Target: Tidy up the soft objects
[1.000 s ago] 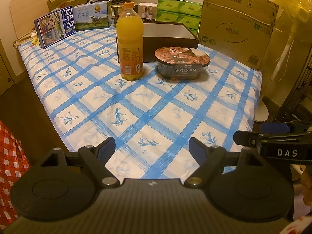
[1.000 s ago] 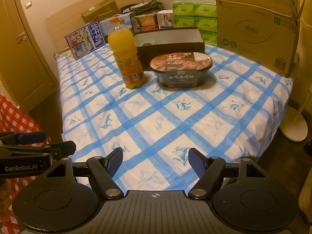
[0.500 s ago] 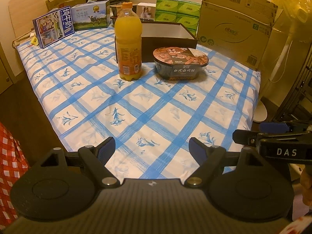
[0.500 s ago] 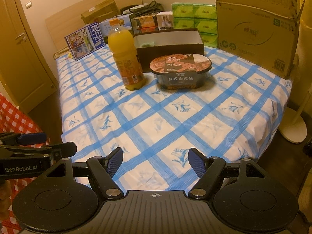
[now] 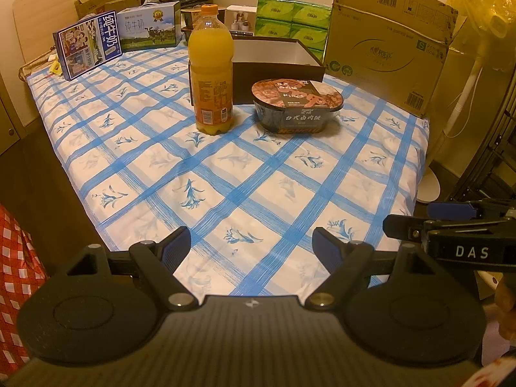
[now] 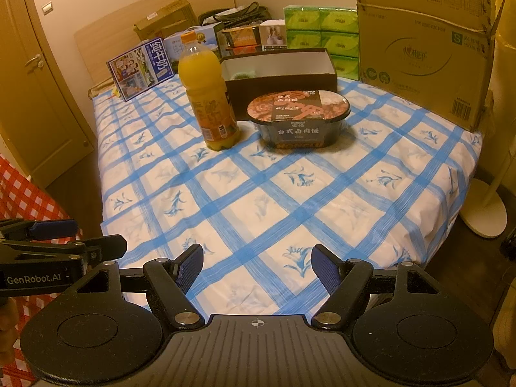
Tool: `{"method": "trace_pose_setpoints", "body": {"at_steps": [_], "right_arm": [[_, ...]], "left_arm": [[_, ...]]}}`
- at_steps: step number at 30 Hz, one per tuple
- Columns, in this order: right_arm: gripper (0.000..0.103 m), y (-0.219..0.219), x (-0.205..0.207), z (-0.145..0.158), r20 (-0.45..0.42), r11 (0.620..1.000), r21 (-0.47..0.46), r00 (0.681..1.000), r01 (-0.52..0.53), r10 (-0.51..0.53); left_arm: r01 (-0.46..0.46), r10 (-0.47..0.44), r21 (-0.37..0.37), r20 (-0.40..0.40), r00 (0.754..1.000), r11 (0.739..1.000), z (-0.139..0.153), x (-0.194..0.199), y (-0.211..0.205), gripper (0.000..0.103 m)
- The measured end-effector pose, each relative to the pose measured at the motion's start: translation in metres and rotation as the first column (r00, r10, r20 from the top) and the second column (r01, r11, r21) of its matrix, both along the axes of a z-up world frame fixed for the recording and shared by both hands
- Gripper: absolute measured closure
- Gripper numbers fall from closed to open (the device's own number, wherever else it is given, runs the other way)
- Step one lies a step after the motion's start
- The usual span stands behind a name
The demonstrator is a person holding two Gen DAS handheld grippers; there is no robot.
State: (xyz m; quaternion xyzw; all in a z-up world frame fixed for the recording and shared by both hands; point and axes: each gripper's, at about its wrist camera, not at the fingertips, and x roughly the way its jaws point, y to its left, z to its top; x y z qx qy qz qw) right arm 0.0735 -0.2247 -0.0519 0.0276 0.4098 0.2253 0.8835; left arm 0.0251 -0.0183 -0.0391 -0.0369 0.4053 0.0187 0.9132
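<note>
from my left tool [image 5: 251, 247] i see both fingers spread wide with nothing between them, hanging above the near edge of the bed [image 5: 245, 193] and its blue-checked sheet. from my right tool [image 6: 257, 264] it's the same: fingers apart, empty, over the near edge of that sheet [image 6: 290, 206]. each tool shows in the other's view, the right one at the right edge of the left camera and the left one at the left edge of the right camera, side by side and apart.

going left to right across the far part of the bed: a blue milk carton box [image 5: 87, 44] stands tilted near the headboard, with a second milk box [image 5: 149, 27] behind it. the orange juice bottle [image 5: 211, 75] stands upright on the sheet, cap on. just right of it, close but not touching as far as i can tell, sits the sealed instant rice bowl [image 5: 297, 104]. behind both is an open dark box [image 5: 274, 61], its front wall touching or nearly touching the bottle. in the right view i see something small and greenish [image 6: 240, 75] inside that box, too blurred to name. further back are green tissue packs [image 5: 293, 21], and at the right a large cardboard carton [image 5: 387, 42] stands on the bed's far corner. a white fan stand [image 6: 483, 206] is on the floor beyond the bed's right side.
</note>
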Motion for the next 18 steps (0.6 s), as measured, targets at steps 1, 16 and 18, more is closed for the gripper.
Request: {"method": "trace_pose_setpoints", "body": {"at_steps": [1,16,18], "right_arm": [[0.029,0.0001,-0.0001,0.0,0.001,1.0,0.0,1.0,0.0,0.0],[0.029,0.0001,0.0,0.0002,0.001,1.0,0.0,1.0,0.0,0.0],[0.029,0.0005,-0.0004,0.0,0.002,1.0,0.0,1.0,0.0,0.0]], "left_arm": [[-0.001,0.001,0.0,0.0,1.0,1.0,0.0,0.0,0.0001,0.022],[0.001,-0.001,-0.001,-0.001,1.0,1.0,0.0003,0.0001,0.0002,0.022],[0.0,0.0,-0.001,-0.001,1.0,1.0,0.0002,0.0001,0.0002,0.022]]}}
